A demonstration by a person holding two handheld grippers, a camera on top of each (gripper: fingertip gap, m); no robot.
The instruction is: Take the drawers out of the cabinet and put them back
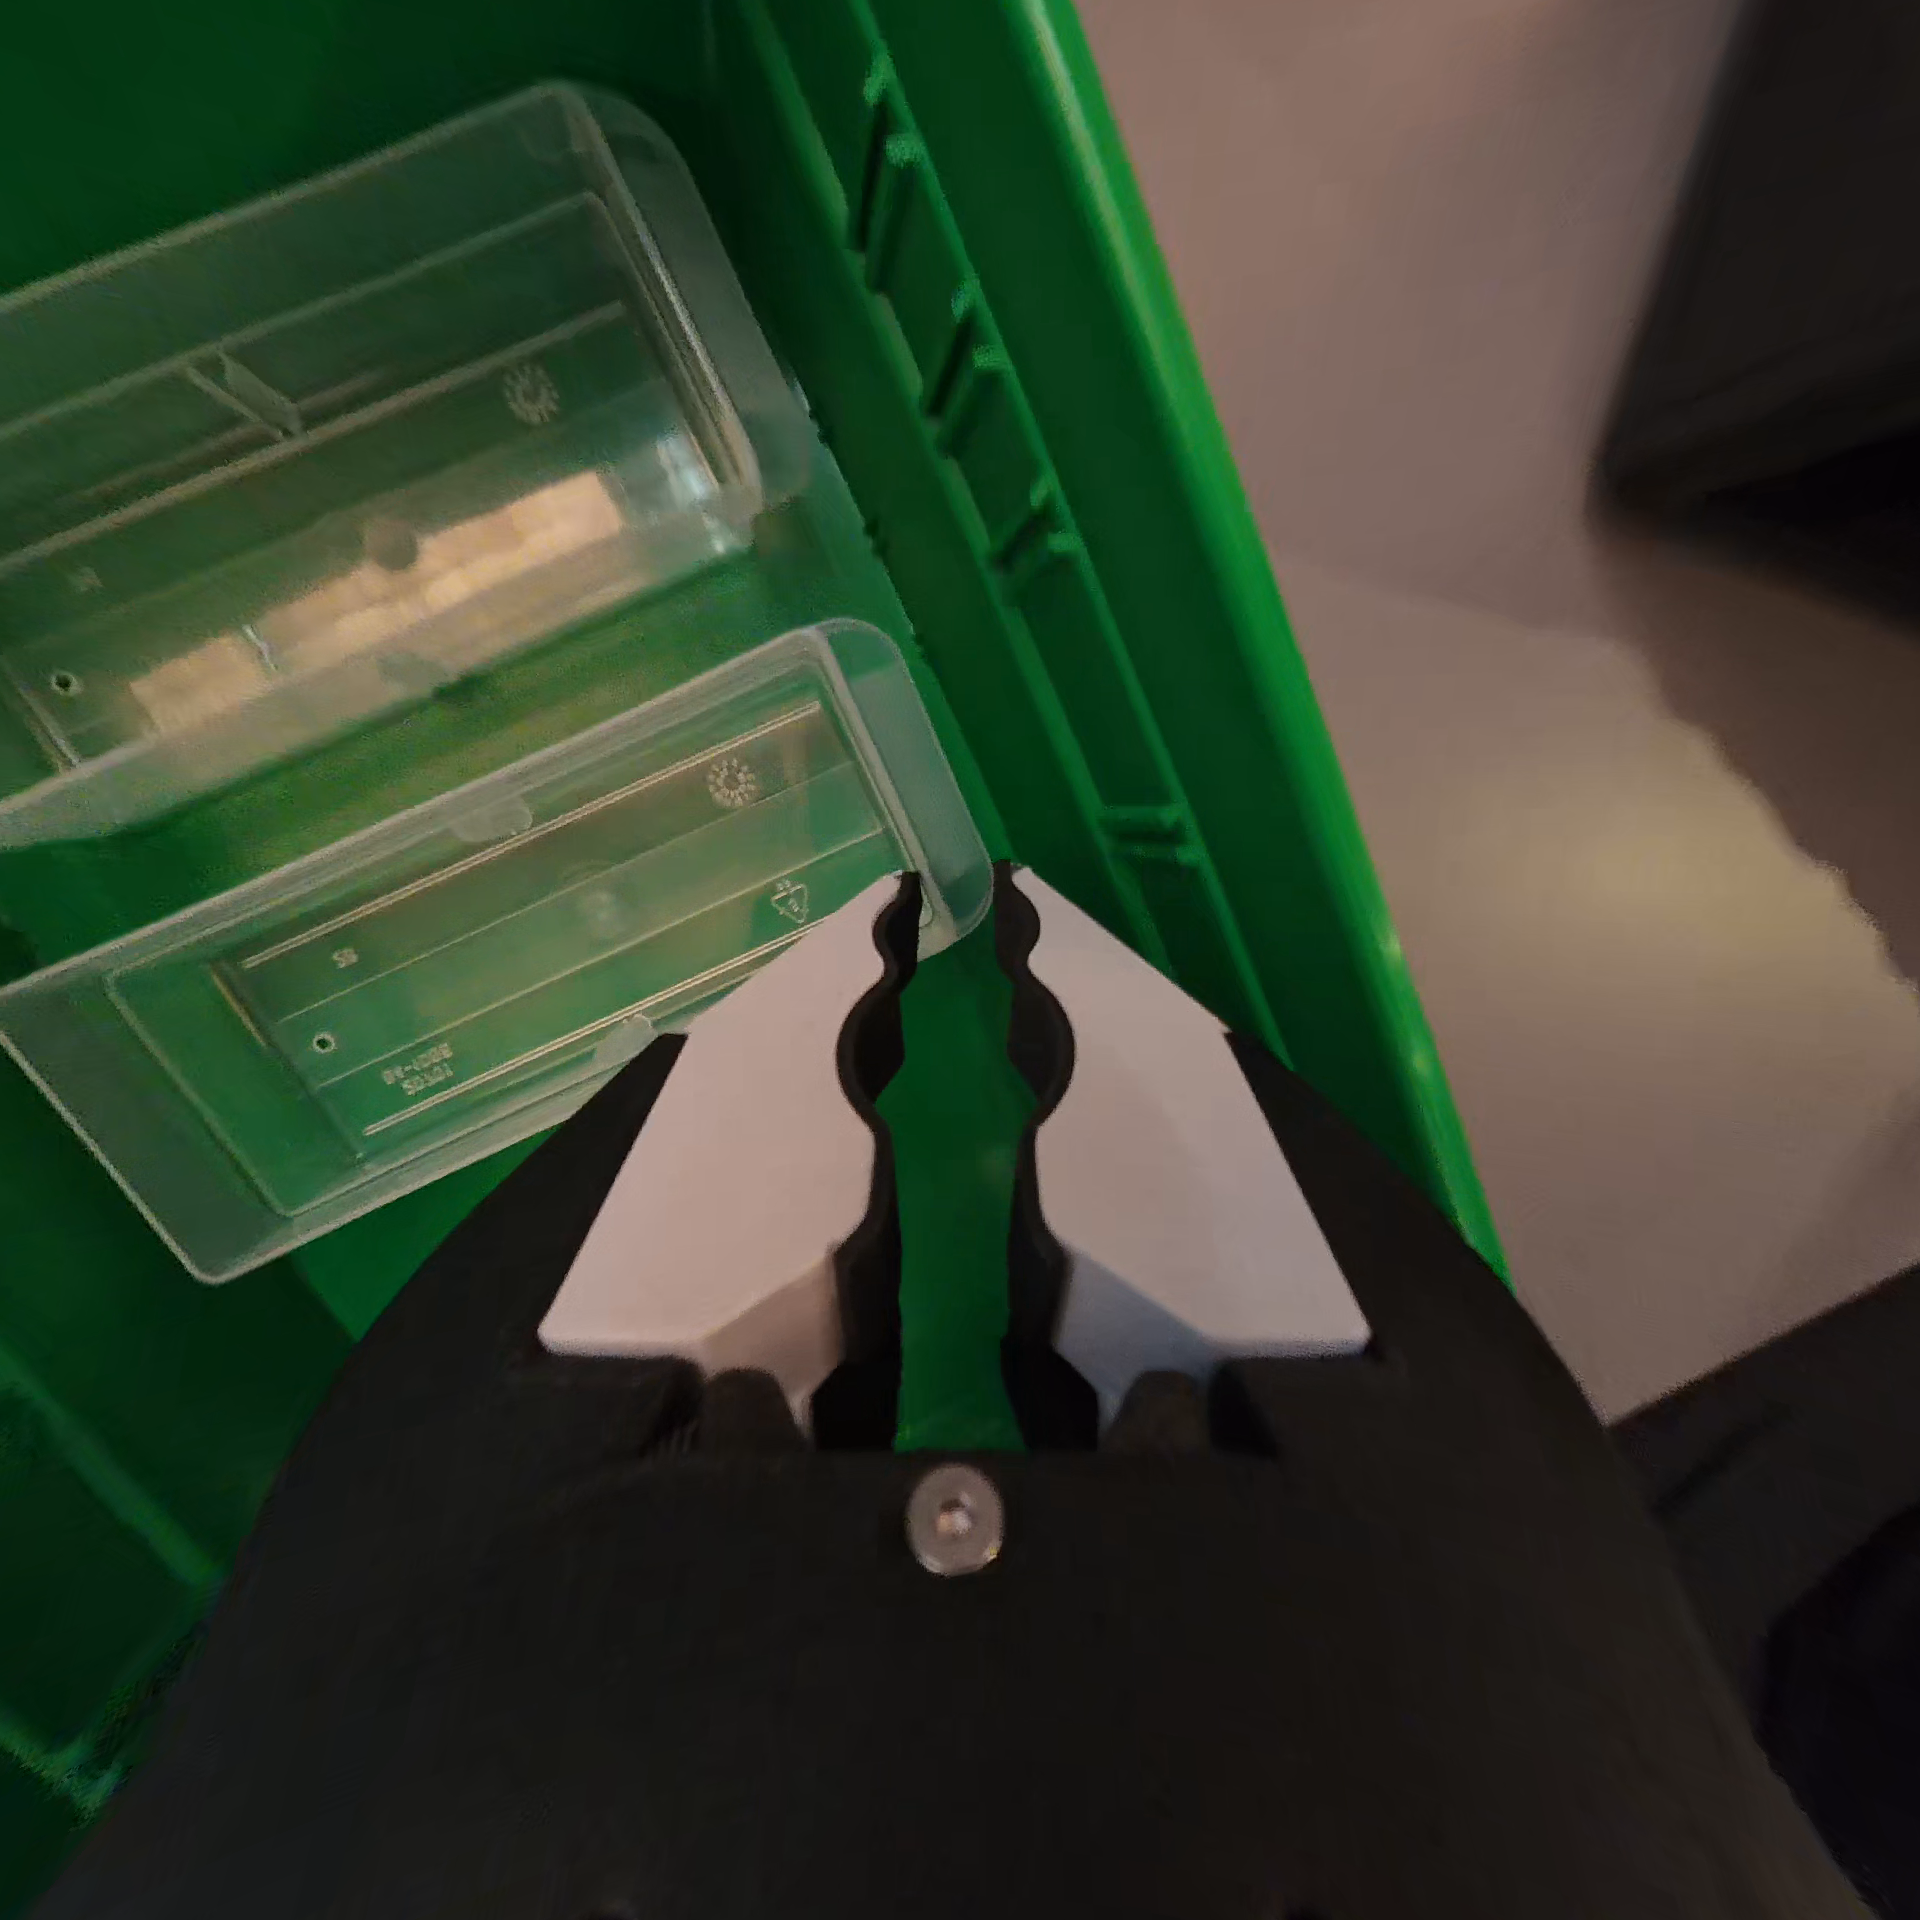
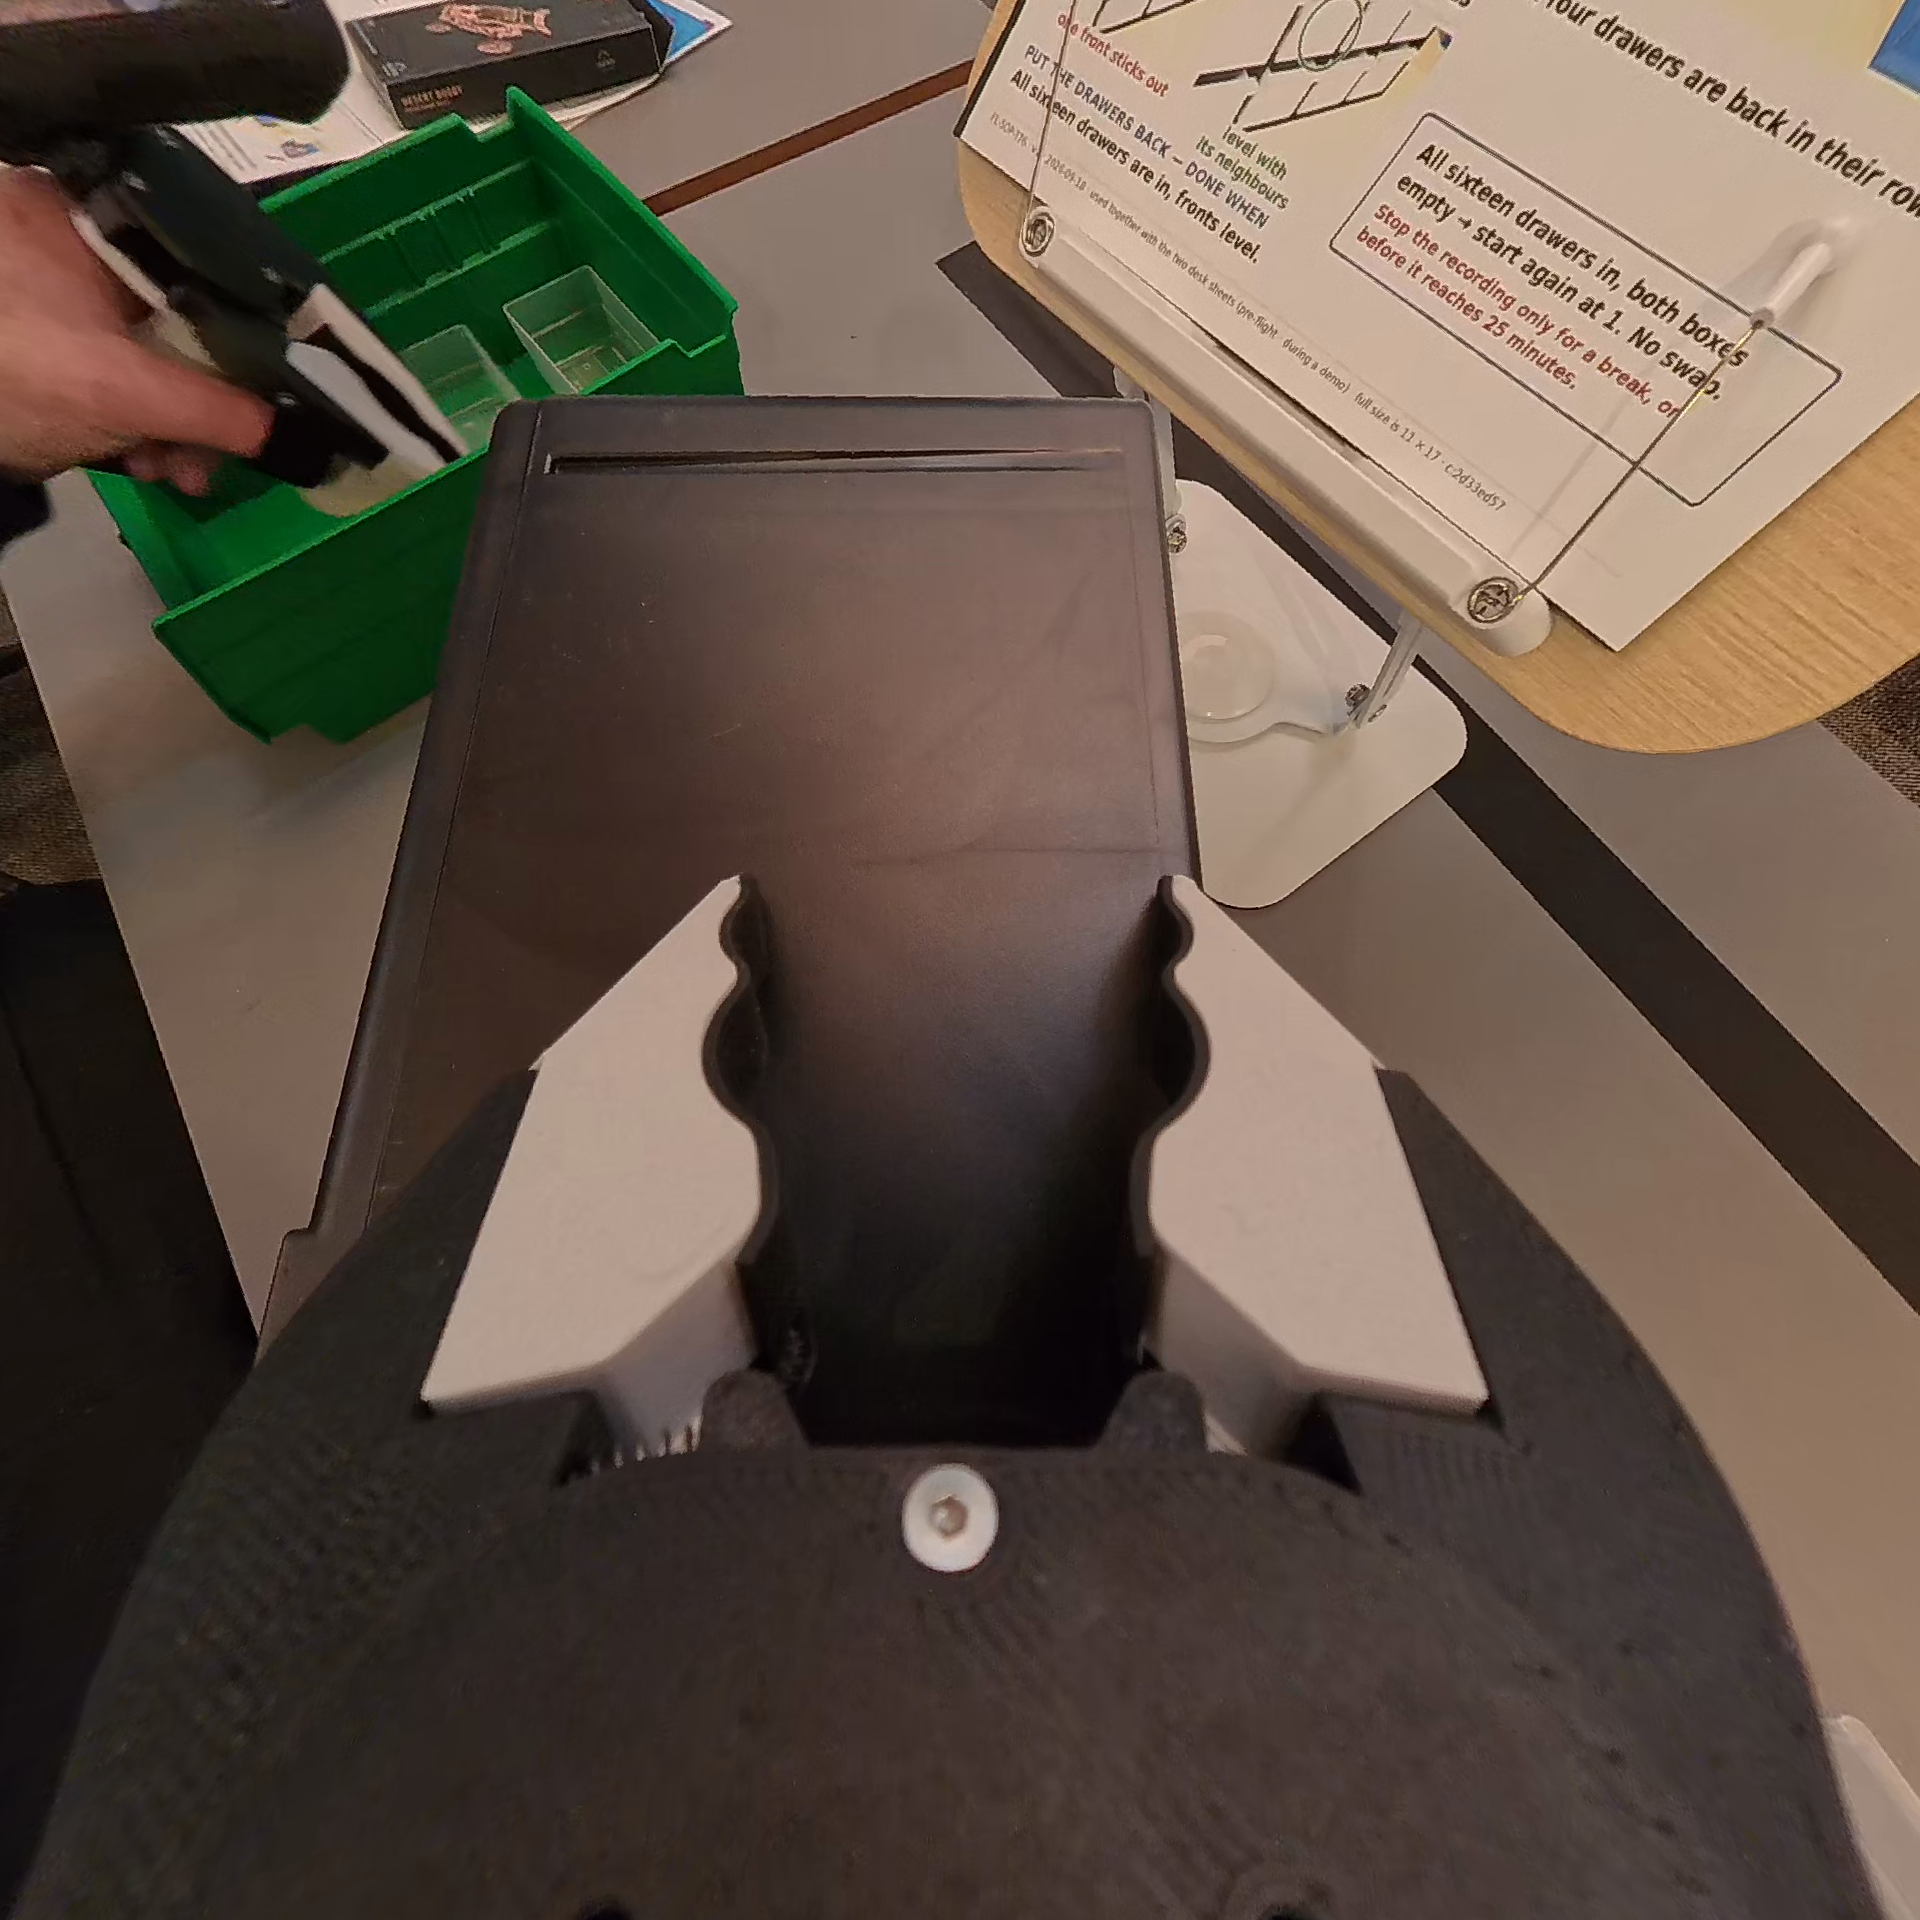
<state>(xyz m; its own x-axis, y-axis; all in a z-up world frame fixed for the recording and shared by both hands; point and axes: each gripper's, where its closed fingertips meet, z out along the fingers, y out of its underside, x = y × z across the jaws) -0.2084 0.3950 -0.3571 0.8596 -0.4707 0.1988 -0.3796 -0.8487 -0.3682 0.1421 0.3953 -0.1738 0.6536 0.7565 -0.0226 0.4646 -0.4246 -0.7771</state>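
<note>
A green bin (image 1: 1039, 416) holds two clear plastic drawers lying open side up. My left gripper (image 1: 956, 881) reaches down into it. Its fingers are nearly together, pinching the corner wall of the nearer clear drawer (image 1: 520, 987). The second drawer (image 1: 364, 416) lies just beyond it. In the right wrist view the bin (image 2: 312, 644) stands at the back left, with the left gripper (image 2: 384, 436) dipped into it beside the drawers (image 2: 577, 322). My right gripper (image 2: 956, 894) is open and empty, just over the flat dark top of the black cabinet (image 2: 831, 644).
A person's hand (image 2: 73, 353) holds the left gripper. A printed sheet on a wooden stand (image 2: 1455, 312) with a white base (image 2: 1320, 790) stands right of the cabinet. A black box (image 2: 499, 52) and papers lie behind the bin. All rest on a grey table (image 2: 260, 862).
</note>
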